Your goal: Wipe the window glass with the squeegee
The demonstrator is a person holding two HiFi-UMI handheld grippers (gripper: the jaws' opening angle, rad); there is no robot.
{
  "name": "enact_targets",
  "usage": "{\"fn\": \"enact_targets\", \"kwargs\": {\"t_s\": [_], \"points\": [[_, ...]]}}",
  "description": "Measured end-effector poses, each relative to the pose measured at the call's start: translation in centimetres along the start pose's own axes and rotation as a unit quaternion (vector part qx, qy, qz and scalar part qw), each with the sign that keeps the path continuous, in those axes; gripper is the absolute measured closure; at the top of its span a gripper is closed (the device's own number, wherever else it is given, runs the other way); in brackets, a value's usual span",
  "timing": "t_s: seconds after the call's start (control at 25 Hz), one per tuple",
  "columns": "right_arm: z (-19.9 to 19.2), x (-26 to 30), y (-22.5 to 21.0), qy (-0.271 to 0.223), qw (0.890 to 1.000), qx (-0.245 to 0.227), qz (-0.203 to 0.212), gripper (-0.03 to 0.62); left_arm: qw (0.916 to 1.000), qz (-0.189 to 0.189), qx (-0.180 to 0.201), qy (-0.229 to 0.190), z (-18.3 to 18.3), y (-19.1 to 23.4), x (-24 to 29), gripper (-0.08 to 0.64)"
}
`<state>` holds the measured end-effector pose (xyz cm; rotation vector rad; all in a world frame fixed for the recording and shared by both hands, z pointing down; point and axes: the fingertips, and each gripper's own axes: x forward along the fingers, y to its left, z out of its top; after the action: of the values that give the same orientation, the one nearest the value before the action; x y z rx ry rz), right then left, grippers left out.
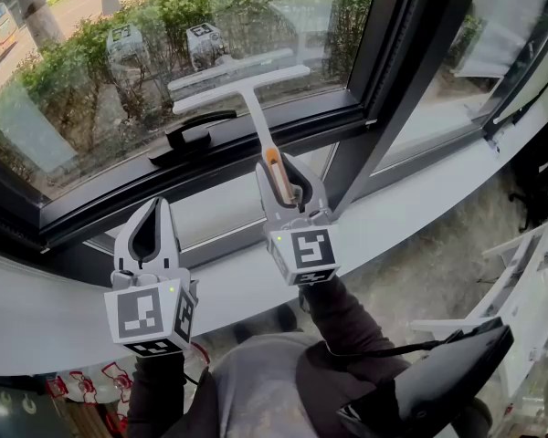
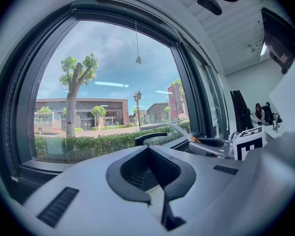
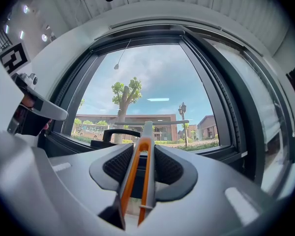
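the squeegee (image 1: 256, 115) is gripped by the right claw (image 1: 287, 177) at the window glass (image 1: 73, 89), the left claw (image 1: 154, 212) closed empty; wiping is judged barely begun.

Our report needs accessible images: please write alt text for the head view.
The right tongs grip a white squeegee by its handle, blade up by the window glass. The left tongs, shut and empty, hang beside them.

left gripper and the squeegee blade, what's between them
The black window handle lies between the left gripper and the squeegee blade. The head view shows this most clearly.
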<state>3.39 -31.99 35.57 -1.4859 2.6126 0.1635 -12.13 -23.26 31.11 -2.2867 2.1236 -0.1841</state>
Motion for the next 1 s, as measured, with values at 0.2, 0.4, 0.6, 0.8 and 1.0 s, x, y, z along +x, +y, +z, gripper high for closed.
{"fn": "enact_targets", "kwargs": {"t_s": [0.2, 0.4, 0.6, 0.8, 1.0], "points": [[-0.2, -0.2, 0.0, 0.007, 1.0, 0.003, 0.002, 0.462, 1.0, 0.0, 0.0, 0.001, 0.0, -0.1, 0.0, 0.561], [-0.5, -0.2, 0.0, 0.008, 1.0, 0.007, 0.003, 0.462, 1.0, -0.001, 0.0, 0.002, -0.1, -0.3, 0.0, 0.561], [-0.8, -0.3, 0.0, 0.013, 1.0, 0.011, 0.002, 0.462, 1.0, -0.002, 0.001, 0.003, -0.1, -0.3, -0.1, 0.561], [-1.2, -0.4, 0.0, 0.017, 1.0, 0.014, 0.003, 0.462, 1.0, -0.003, 0.003, 0.003, -0.2, -0.5, -0.1, 0.561], [-1.3, -0.4, 0.0, 0.017, 1.0, 0.02, 0.004, 0.462, 1.0, -0.003, 0.003, 0.003, -0.2, -0.4, -0.1, 0.561]]}}
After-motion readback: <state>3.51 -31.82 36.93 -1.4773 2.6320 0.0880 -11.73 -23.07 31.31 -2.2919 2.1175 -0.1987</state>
